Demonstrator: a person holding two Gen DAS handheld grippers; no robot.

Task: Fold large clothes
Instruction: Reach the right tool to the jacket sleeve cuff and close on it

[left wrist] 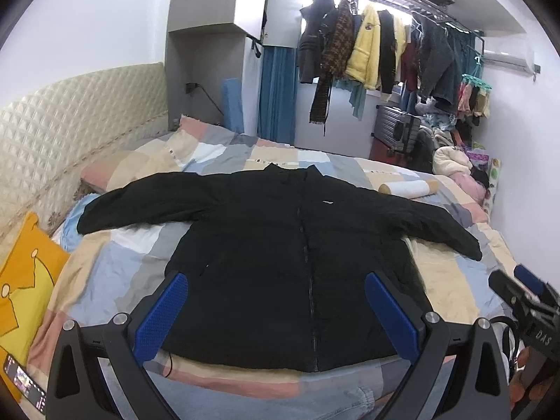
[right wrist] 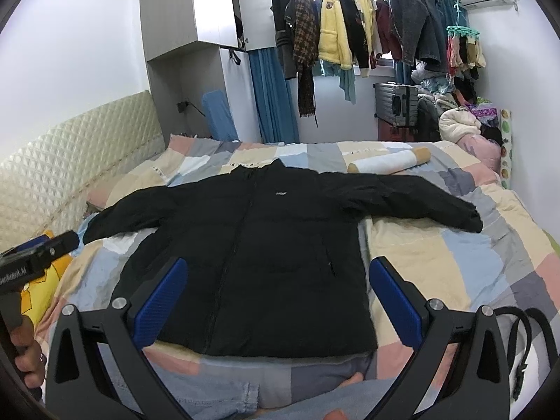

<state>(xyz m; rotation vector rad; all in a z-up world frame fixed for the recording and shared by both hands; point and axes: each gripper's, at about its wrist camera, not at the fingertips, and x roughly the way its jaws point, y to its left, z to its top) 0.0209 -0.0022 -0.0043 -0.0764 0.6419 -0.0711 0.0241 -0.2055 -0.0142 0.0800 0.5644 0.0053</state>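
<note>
Left tongs (left wrist: 276, 315) and right tongs (right wrist: 278, 302) spread wide, black jacket (left wrist: 297, 273) flat on patchwork bed (left wrist: 115, 266), clothes rack (left wrist: 385, 45) behind

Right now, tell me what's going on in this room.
A person holds a gripper in each hand over a bed with a patchwork cover. A black jacket lies flat on it, front up, zipped, both sleeves spread out to the sides. The left gripper and the right gripper are both open and hold nothing, hovering near the jacket's hem. No fold has been made yet. A white roll lies beyond the jacket's collar.
</note>
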